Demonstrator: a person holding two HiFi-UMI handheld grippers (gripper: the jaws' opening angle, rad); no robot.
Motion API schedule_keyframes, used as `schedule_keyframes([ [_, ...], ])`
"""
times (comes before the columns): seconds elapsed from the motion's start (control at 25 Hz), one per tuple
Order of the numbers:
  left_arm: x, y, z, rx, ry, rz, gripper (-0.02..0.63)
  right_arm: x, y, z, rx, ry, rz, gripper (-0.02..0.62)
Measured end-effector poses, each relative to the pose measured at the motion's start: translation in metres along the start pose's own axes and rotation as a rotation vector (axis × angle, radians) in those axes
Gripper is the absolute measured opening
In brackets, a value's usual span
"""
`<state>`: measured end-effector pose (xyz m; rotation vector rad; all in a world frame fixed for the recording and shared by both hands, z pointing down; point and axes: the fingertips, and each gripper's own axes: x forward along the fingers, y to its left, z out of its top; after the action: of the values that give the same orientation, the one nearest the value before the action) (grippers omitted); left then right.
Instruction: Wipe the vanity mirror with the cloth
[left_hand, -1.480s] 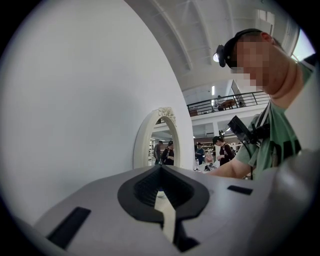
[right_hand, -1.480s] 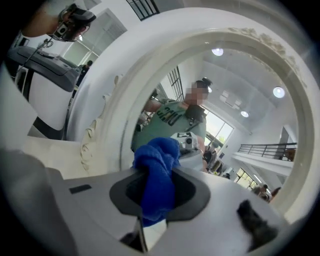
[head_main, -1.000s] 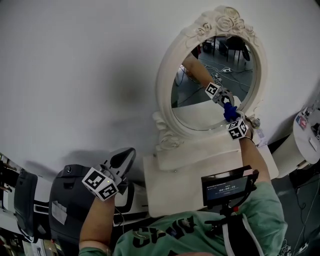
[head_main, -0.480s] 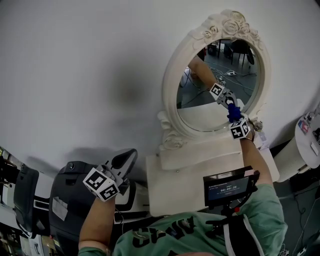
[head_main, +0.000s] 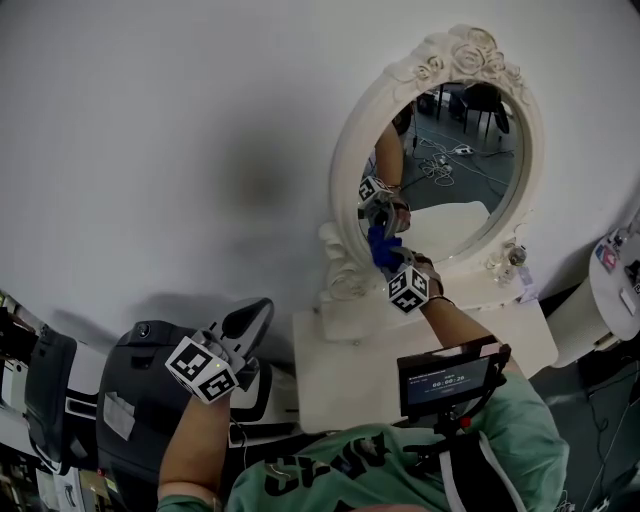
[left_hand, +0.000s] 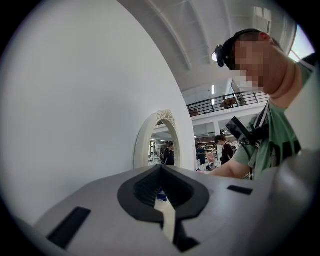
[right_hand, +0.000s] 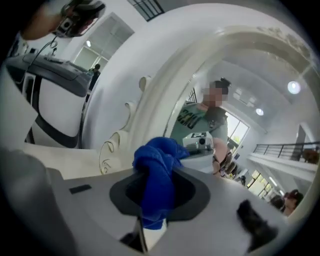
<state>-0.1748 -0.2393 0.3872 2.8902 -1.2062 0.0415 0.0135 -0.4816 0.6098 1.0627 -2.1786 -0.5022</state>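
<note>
Big white oval mirror (head_main: 460, 190) stands on the bench (head_main: 340, 370) against the wall. Right tool (head_main: 388, 262) is clamped on the blue cloth (right_hand: 157, 165), pressing it to the glass's lower left edge. Left tool (left_hand: 162, 200) is closed with nothing in it, well off to the left.

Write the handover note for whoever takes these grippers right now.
Right gripper: shut on the blue cloth, which is pressed to the glass of the vanity mirror at its lower left edge.
Left gripper: shut, empty, held low and well clear of the mirror.
Done: cloth is on the glass; how much is already clean can't be told.
Left: wipe across the rest of the glass.
</note>
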Motion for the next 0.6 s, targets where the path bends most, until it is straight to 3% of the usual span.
schedule_keyframes([
  [0.16,-0.004,0.008,-0.002,-0.010,-0.005,0.016,0.006,0.007,-0.004,-0.008,-0.057,0.010,-0.011,0.071],
  [0.24,-0.003,0.010,-0.005,-0.019,-0.004,0.017,0.006,0.009,-0.003,-0.027,-0.095,0.062,-0.008,0.071],
  [0.4,0.004,0.007,-0.006,-0.018,0.007,0.007,0.006,0.005,-0.022,-0.115,-0.071,0.259,-0.024,0.071],
  [0.6,0.014,0.007,-0.009,-0.018,0.021,-0.005,0.006,-0.035,-0.113,-0.236,0.131,0.510,-0.197,0.071],
])
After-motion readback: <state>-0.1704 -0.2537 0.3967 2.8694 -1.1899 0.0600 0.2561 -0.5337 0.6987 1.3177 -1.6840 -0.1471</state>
